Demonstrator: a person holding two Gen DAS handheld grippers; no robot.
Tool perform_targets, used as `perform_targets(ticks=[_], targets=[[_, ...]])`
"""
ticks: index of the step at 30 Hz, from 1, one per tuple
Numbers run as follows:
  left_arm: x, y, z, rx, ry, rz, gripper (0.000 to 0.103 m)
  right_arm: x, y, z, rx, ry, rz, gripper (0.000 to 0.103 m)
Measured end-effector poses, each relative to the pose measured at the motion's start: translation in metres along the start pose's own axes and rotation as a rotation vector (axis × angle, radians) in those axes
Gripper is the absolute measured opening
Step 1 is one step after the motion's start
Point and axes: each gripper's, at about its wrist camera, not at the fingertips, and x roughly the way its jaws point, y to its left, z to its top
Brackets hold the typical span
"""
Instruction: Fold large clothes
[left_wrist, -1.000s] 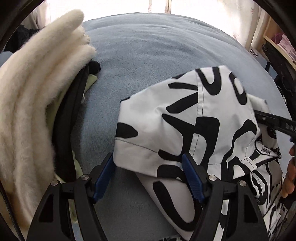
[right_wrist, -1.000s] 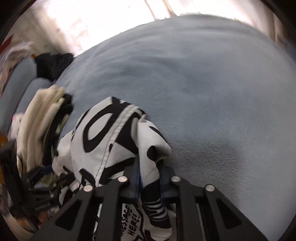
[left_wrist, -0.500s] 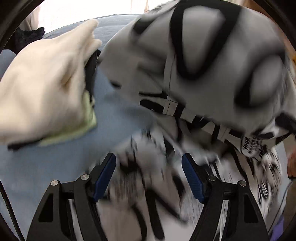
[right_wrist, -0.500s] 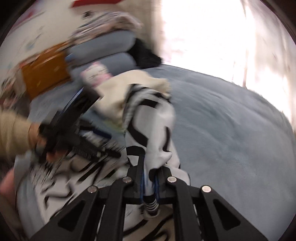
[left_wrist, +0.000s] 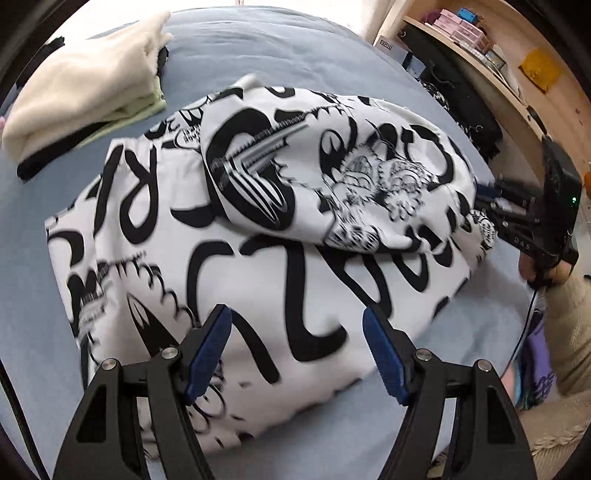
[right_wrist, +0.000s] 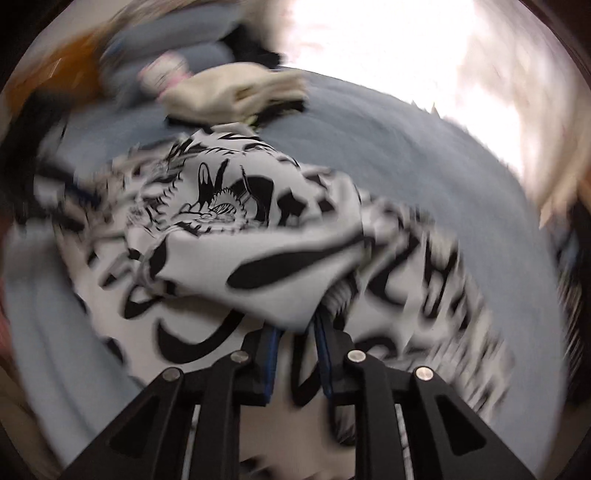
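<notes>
A large white garment with black graffiti print (left_wrist: 258, 240) lies on the blue bed cover, its upper layer folded over toward the right. My left gripper (left_wrist: 295, 317) hovers open over the garment's near part, with nothing pinched. At the garment's right edge is my right gripper (left_wrist: 484, 199), held by a person's hand (left_wrist: 535, 266). In the blurred right wrist view the right gripper (right_wrist: 297, 325) has its jaws opening. A fold of the garment (right_wrist: 229, 236) still lies loosely between the tips.
A folded stack of cream, green and black clothes (left_wrist: 85, 88) sits at the far left of the bed (left_wrist: 277, 48). A wooden shelf with boxes (left_wrist: 480, 55) stands at the right. Dark items lie beside it on the bed's right side.
The printed flap was carried across and now lies on the spread garment. Both grippers have swung over, and the right jaws have parted from their pinch on the fabric.
</notes>
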Motion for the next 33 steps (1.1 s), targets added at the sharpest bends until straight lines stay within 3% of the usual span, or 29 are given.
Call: perform_targets(ticks=[6,9,11,20,27,28,29,31,32,33], targets=[[-0.013,0.006,-0.009,-0.089,-0.061,-0.091,0.072,-0.022,-0.005,-0.032,0.388,-0.064,0.17,0.042],[-0.007,0.011,0.002,-0.156,-0.083,-0.134,0.072,-0.027,0.0,-0.036,0.52,-0.097,0.302,0.043],[-0.004,0.015,0.007,-0.192,-0.099,-0.134,0.072,-0.022,0.005,-0.034,0.576,-0.11,0.34,0.043],[0.028,0.015,0.02,-0.317,-0.143,-0.167,0.072,0.003,0.013,-0.015,0.731,-0.095,0.387,0.043],[0.056,0.02,0.026,-0.448,-0.183,-0.182,0.072,0.033,-0.002,-0.012,0.882,-0.089,0.324,0.043],[0.061,0.019,0.026,-0.462,-0.185,-0.167,0.065,0.039,-0.003,-0.013,0.895,-0.084,0.288,0.043],[0.067,0.019,0.027,-0.484,-0.188,-0.151,0.038,0.042,-0.004,-0.015,0.902,-0.08,0.261,0.043],[0.079,0.017,0.028,-0.515,-0.16,-0.151,0.009,0.045,-0.006,-0.019,0.913,-0.088,0.23,0.043],[0.081,0.015,0.028,-0.526,-0.162,-0.141,0.007,0.046,-0.006,-0.021,0.912,-0.093,0.213,0.039],[0.078,0.01,0.028,-0.525,-0.189,-0.118,0.006,0.046,-0.006,-0.022,0.901,-0.092,0.2,0.02]])
